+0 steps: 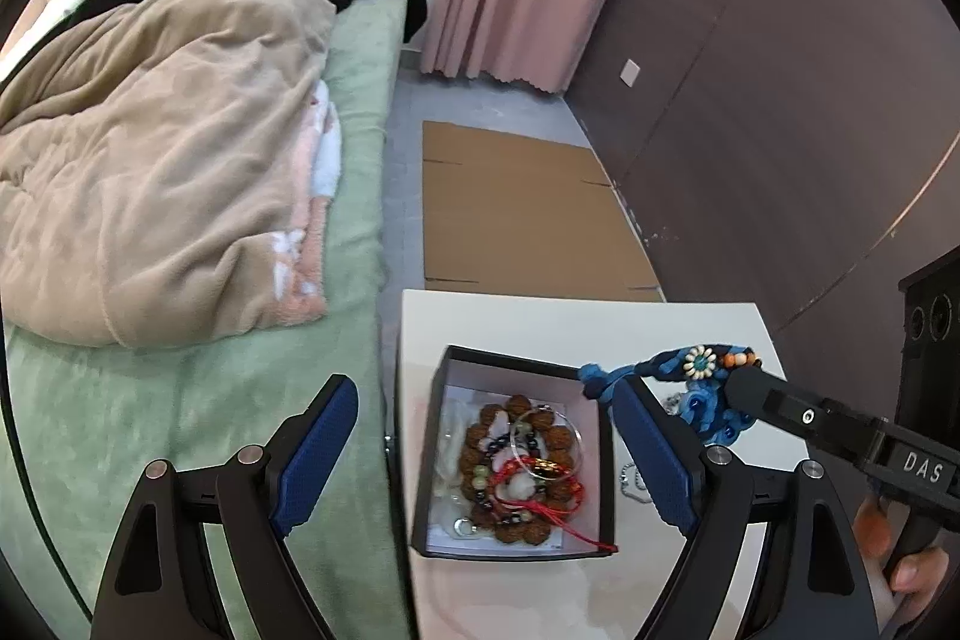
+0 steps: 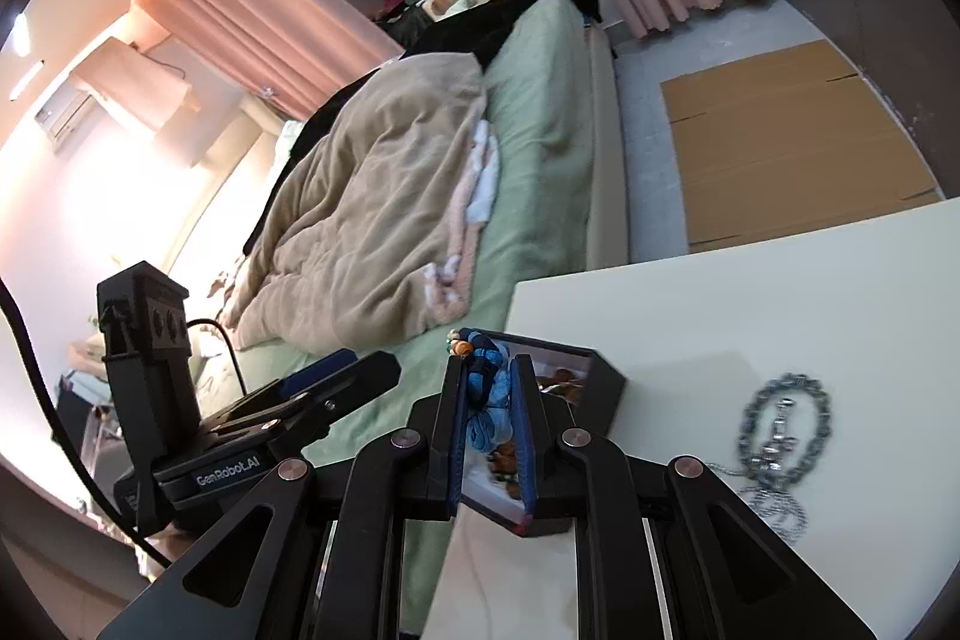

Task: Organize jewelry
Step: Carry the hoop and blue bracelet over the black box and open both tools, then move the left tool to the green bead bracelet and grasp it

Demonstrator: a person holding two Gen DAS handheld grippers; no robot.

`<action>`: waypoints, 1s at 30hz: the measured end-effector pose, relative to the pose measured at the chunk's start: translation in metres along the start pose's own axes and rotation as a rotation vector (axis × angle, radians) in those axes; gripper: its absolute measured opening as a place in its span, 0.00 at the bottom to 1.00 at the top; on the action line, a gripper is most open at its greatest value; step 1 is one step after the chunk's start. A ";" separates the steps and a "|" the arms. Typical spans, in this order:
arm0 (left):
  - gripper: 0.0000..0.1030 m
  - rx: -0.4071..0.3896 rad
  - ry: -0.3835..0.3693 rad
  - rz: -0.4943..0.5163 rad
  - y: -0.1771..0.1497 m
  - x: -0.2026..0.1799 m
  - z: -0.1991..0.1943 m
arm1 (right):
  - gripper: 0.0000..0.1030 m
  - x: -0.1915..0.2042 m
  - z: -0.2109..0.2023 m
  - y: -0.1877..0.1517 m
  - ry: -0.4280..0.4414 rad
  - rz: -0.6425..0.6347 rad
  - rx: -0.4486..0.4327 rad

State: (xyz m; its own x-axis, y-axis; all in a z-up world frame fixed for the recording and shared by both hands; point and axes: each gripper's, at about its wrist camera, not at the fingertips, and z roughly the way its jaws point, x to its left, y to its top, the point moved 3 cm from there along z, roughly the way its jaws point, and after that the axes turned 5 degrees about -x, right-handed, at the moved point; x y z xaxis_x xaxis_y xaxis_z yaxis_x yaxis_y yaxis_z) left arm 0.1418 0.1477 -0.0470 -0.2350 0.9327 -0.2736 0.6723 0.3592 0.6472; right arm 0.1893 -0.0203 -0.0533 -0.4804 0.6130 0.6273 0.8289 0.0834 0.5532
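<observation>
Our right gripper [image 2: 493, 418], clamped on a blue knotted-cord ornament with beads [image 1: 699, 388], hangs just right of the open black jewelry box [image 1: 516, 460]; our left gripper [image 1: 486, 454] gapes empty above it.

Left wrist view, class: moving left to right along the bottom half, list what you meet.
Green bedsheet → black jewelry box of beaded bracelets → silver chain on the white table → blue knotted ornament held by the right gripper.
</observation>
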 end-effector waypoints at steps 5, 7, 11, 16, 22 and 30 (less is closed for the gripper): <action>0.85 -0.006 0.001 -0.029 0.002 0.011 -0.004 | 0.15 0.011 0.014 -0.003 0.023 -0.009 0.011; 0.85 -0.010 0.000 -0.035 0.003 0.014 -0.005 | 0.15 0.015 0.022 -0.004 0.048 0.001 0.017; 0.85 -0.008 -0.003 -0.045 0.003 0.017 -0.005 | 0.56 0.016 0.041 -0.007 0.001 -0.012 0.079; 0.85 -0.010 -0.020 -0.041 0.003 0.012 -0.006 | 0.68 -0.001 0.034 -0.009 -0.058 0.028 0.105; 0.85 0.005 -0.035 -0.008 -0.001 -0.004 -0.002 | 0.72 -0.013 0.004 -0.005 -0.107 -0.003 0.074; 0.85 0.033 -0.062 0.055 -0.007 -0.037 0.007 | 0.82 -0.045 -0.033 -0.002 -0.160 0.028 0.051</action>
State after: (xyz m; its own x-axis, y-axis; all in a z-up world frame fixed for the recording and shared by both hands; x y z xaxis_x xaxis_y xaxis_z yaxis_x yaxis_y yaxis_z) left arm 0.1510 0.1099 -0.0466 -0.1534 0.9469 -0.2827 0.7060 0.3052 0.6391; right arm 0.1997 -0.0740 -0.0641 -0.4085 0.7329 0.5441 0.8568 0.1023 0.5055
